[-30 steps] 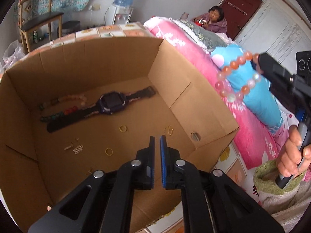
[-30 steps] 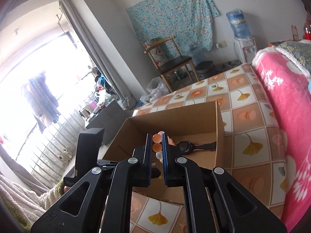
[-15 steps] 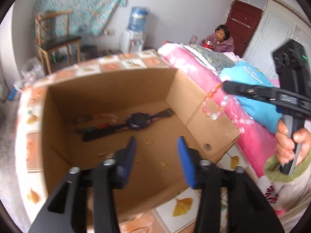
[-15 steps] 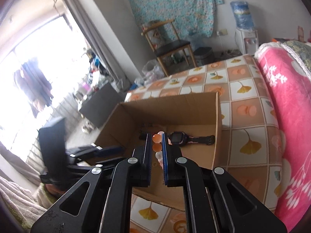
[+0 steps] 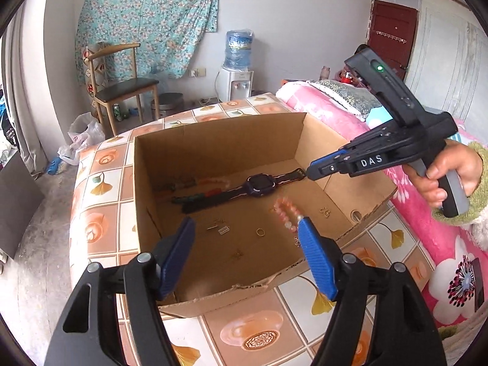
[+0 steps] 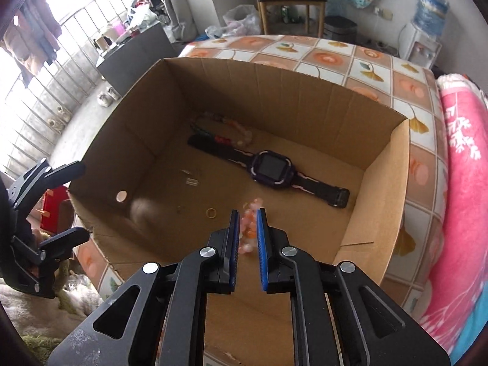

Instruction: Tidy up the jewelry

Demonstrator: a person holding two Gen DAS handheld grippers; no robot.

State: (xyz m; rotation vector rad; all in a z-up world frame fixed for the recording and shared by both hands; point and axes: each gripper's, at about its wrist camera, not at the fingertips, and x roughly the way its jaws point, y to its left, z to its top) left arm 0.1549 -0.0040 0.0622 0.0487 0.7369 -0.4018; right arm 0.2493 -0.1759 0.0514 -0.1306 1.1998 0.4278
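An open cardboard box (image 5: 219,122) (image 6: 274,67) holds a dark purple watch (image 5: 260,183) (image 6: 271,167), bead strings (image 5: 195,183) (image 6: 225,125) along its back wall and small gold rings (image 5: 260,231) (image 6: 211,212). My right gripper (image 6: 247,212) (image 5: 309,172) points down into the box with its jaws opening. A pink and orange bead bracelet (image 5: 286,213) (image 6: 248,228) is blurred and loose below its tips, over the box floor. My left gripper (image 5: 247,224) (image 6: 84,198) hangs at the box's near rim, its jaws opening wide around nothing.
The box sits on a tile-patterned cover (image 5: 100,183). A pink blanket (image 5: 427,244) lies along the right. A wooden chair (image 5: 122,85) and a water dispenser (image 5: 238,61) stand by the far wall. A hand (image 5: 439,177) holds the right gripper's handle.
My left gripper pulled back from inside the box and its jaws spread wide. The right gripper swung over the box, tipped downward and parted slightly; the bracelet slipped from its pads.
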